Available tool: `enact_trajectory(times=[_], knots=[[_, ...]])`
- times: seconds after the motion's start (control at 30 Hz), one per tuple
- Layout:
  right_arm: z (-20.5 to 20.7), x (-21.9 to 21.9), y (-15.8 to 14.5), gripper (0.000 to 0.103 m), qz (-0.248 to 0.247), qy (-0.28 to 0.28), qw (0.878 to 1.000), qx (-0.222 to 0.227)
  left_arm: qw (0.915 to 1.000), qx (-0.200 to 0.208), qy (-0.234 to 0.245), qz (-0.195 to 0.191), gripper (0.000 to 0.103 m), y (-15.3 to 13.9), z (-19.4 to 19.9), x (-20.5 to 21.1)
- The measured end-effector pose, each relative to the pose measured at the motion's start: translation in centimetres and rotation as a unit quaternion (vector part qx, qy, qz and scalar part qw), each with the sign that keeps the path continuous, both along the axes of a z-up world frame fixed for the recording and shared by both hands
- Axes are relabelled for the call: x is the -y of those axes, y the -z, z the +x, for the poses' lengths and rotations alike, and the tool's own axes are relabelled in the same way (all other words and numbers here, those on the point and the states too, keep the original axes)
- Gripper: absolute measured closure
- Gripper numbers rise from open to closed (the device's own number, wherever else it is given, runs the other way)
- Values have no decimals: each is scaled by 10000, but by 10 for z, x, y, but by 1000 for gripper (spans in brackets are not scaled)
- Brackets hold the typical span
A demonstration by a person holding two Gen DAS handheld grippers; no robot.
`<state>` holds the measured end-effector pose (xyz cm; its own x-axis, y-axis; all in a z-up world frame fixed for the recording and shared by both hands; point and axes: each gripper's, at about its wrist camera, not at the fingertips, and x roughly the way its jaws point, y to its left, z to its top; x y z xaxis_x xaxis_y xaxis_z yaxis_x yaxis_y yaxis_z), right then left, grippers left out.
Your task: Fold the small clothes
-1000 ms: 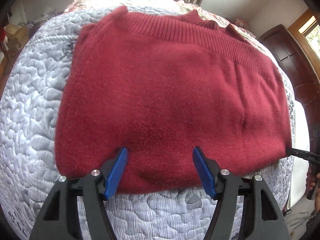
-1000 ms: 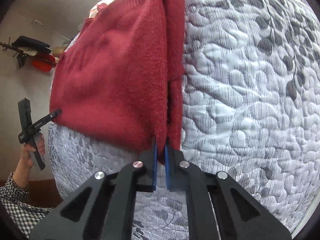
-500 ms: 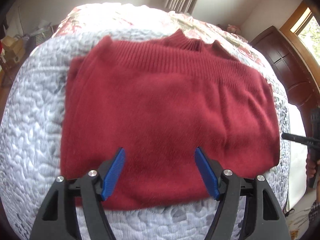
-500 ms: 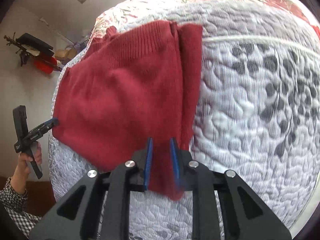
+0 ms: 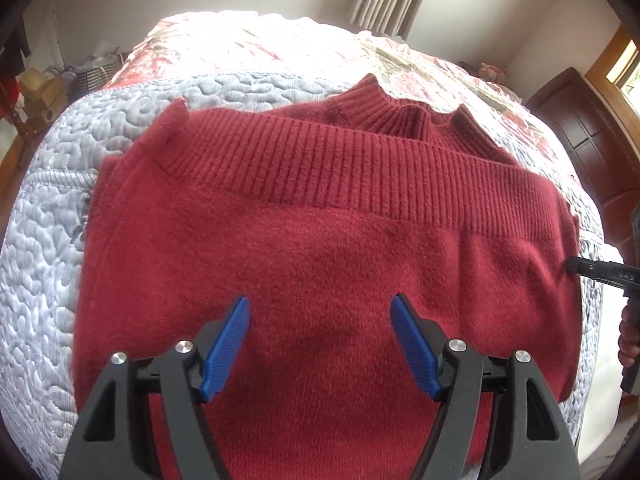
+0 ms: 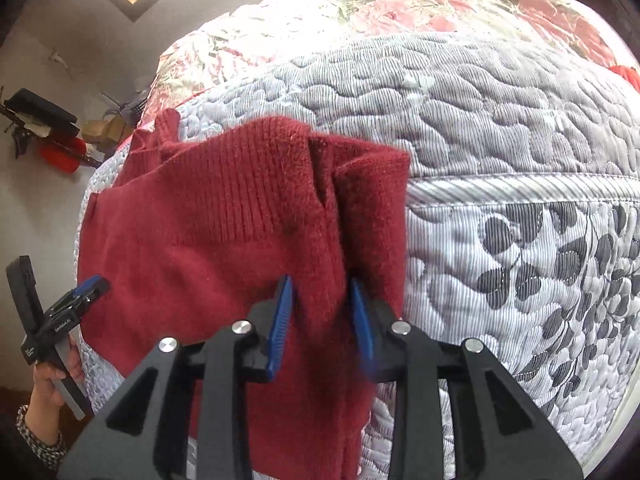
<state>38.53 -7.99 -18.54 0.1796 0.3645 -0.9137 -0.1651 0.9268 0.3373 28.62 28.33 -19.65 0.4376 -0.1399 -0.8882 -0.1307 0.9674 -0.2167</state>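
1. At the far left of the left wrist view, cardboard boxes [image 5: 38, 92] and other clutter stand beside the bed [image 5: 36, 264], which wears a grey quilted cover with a floral spread [image 5: 256, 46] at its far end.
2. The red sweater [image 5: 320, 240] lies folded on the quilt, its ribbed hem band crossing the top layer and the ribbed collar sticking out at the far edge.
3. The left gripper [image 5: 320, 344] hovers over the near middle of the sweater, its blue-padded jaws wide apart with nothing between them.
4. At the right edge of that view, the tip of the right gripper [image 5: 600, 274] touches the sweater's right side, and a hand [image 5: 628, 340] holds its grip.
5. In the right wrist view, a hand [image 6: 52, 384] with a checked cuff grips the left gripper [image 6: 86, 290] at the far left, its tip at the sweater's [image 6: 208, 248] edge.
6. The right gripper [image 6: 320, 320] has its jaws partly apart around a raised fold of the sweater's edge; the motion blur hides whether the pads press the cloth.
7. To the right, the quilt [image 6: 520, 240] lies bare, leaf-printed below a piped seam.
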Motion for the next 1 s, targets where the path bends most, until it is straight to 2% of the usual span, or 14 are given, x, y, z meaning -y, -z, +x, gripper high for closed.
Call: enact_trajectory(times=[0.1,0.13,0.17,0.2,0.23,0.33,0.4,0.57,0.67,0.73,0.87,1.0], knots=[[11,0,3,68,72,-43,9999,-83,9999,-79,-106,-24,29,8,5,-2],[14,-2,5,72,51,-98,9999,-131,9999,-107,-126,-33,28,10,7,-3],[15,-4,6,78,33,-150,9998,-130,9998,-128,-141,-32,28,12,7,-3],[18,-6,5,91,28,-210,9997,-125,9998,-137,-129,-18,28,13,8,-3],[17,-9,3,95,-5,-242,9997,-98,9998,-143,-106,4,28,14,8,-3],[15,-11,-1,96,-152,-159,9997,86,9999,-130,-68,23,27,15,5,-3],[15,-3,4,97,-120,14,9999,8,9999,-127,-80,-4,27,16,5,-5],[16,7,15,95,97,208,9996,-158,9998,-171,-33,42,24,21,7,-3],[8,19,5,85,234,251,9993,-148,9998,-202,-14,68,24,17,6,-1],[-1,24,-4,74,188,235,9995,-101,9997,-222,-74,7,24,12,3,-1],[-31,32,-14,73,192,118,9997,-97,9998,-131,-100,-94,24,3,-8,3],[-62,33,-5,70,63,30,9997,-245,9999,-90,-42,-47,24,3,-13,10]])
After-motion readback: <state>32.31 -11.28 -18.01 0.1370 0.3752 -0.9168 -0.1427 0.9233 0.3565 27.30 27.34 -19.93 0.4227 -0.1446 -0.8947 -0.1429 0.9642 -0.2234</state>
